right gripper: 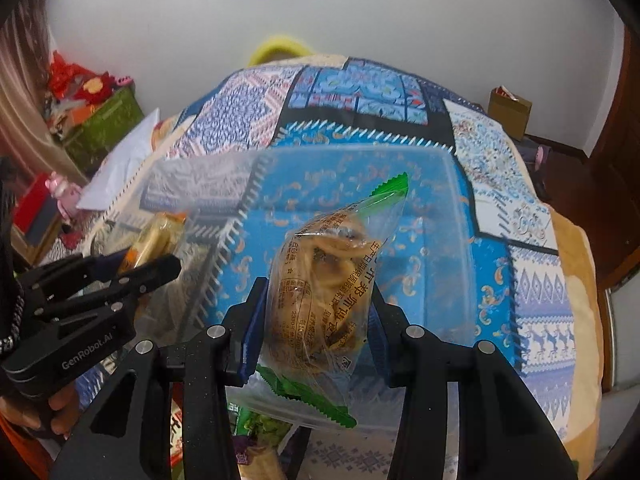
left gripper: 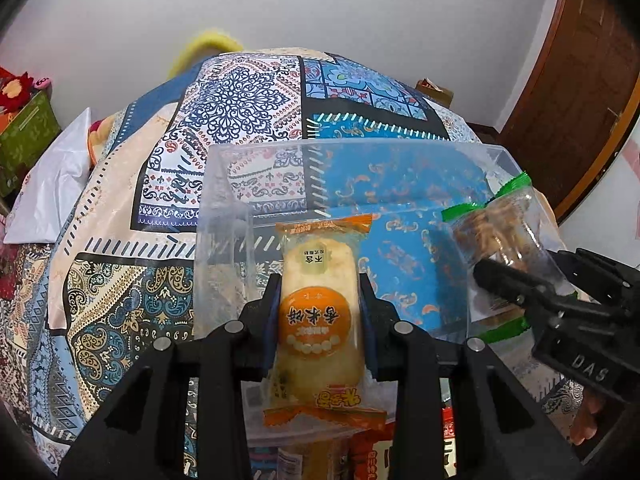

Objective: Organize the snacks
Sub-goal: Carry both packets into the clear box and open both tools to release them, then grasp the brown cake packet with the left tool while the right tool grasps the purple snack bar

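Left hand-held gripper (left gripper: 320,300) was closed on an orange-and-white rice cracker packet (left gripper: 318,312), its blue pads pressing both long sides of the packet, which stood lengthwise between the fingers. Right hand-held gripper (right gripper: 320,312) was closed on a clear snack bag with green edges (right gripper: 328,292) holding brown curled pieces; the bag bulged between the pads and its green top corner pointed up and away. Both packets hung over a clear plastic storage box (left gripper: 400,152), which sat on a bed covered with a patterned blue, cream and black patchwork quilt (left gripper: 240,100). In the left wrist view, the right hand-held gripper entered from the right edge with its bag over the box's right side. In the right wrist view, the left hand-held gripper (right gripper: 154,256) entered from the left, its packet over the box's left side. More snack packets (left gripper: 376,456) lay below the grippers, nearest the cameras, partly hidden. A white wall (left gripper: 360,8) rose behind the bed
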The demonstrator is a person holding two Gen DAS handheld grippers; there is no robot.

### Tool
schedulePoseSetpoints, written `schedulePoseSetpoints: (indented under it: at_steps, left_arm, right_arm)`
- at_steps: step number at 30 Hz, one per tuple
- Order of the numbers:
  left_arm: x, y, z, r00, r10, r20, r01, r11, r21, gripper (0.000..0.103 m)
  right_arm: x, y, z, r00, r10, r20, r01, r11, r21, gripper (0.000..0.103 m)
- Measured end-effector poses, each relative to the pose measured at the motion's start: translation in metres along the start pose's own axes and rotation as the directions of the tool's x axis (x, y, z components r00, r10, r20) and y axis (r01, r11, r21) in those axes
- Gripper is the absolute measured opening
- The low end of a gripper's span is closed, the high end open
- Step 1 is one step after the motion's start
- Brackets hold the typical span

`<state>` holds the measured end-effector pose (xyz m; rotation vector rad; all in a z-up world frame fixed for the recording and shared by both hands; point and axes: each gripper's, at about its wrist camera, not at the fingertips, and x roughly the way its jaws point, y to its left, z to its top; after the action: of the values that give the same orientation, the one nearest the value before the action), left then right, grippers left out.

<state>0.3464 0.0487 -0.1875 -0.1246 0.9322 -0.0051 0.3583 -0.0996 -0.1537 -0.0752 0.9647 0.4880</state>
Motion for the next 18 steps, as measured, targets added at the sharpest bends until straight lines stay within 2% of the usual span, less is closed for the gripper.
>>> schedulePoseSetpoints:
  at_steps: [1,5,6,9,18]
  left_arm:
    - [0.0,-0.001,0.0,1.0,0.006,-0.001,-0.006,1.0,0.005,0.036]
    - [-0.003,-0.005,-0.001,1.0,0.01,0.003,-0.01,1.0,0.011,0.056]
    - [-0.006,-0.006,-0.001,1.0,0.009,0.009,-0.009,1.0,0.012,0.058]
    - [-0.018,-0.007,-0.001,1.0,0.008,0.024,-0.009,1.0,0.018,0.059]
    - [-0.085,-0.011,-0.003,0.993,-0.015,0.12,0.011,1.0,0.028,0.062]
  right_arm:
    - [0.001,0.001,-0.001,1.0,-0.006,-0.007,0.006,1.0,-0.006,0.043]
    - [-0.001,0.002,-0.001,1.0,-0.029,-0.009,0.029,0.999,-0.02,0.046]
    - [-0.006,0.002,-0.002,1.0,-0.031,-0.003,0.031,0.999,-0.02,0.046]
    - [-0.016,0.002,0.001,0.999,-0.038,0.026,0.039,0.999,-0.019,0.059]
    - [-0.073,0.007,0.0,0.993,-0.026,0.117,0.029,0.999,-0.019,0.061]
